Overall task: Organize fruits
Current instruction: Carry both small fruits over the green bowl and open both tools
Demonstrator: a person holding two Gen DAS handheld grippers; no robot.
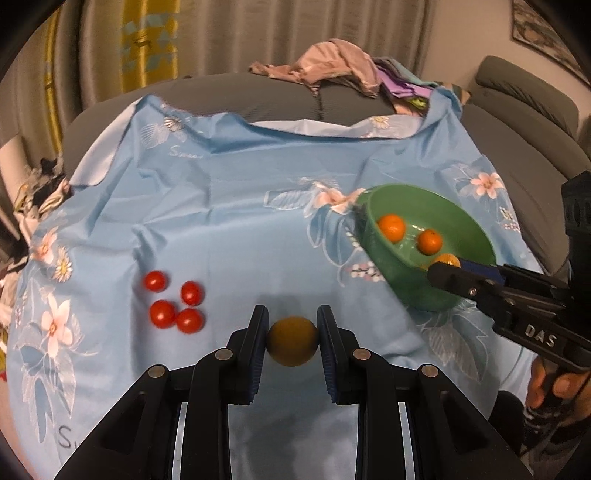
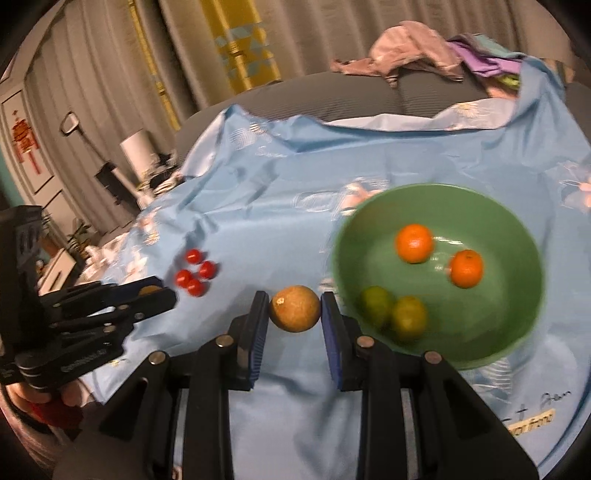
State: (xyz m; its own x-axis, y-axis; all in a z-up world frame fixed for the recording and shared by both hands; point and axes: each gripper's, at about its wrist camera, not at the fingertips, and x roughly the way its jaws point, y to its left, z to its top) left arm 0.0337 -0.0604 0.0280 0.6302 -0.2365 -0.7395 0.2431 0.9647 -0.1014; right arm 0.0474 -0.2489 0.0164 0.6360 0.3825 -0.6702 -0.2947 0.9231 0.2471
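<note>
- Left gripper [image 1: 292, 341] clamps a brownish round fruit [image 1: 292, 340] above the blue cloth [image 1: 221, 206].
- Right gripper [image 2: 294, 309] clamps another brown fruit [image 2: 294, 308] beside the green bowl [image 2: 517, 343].
- Four tomatoes [image 1: 175, 307] lie on the cloth.

Grey curtains [image 1: 229, 33] behind grey sofa [image 1: 524, 122].
</note>
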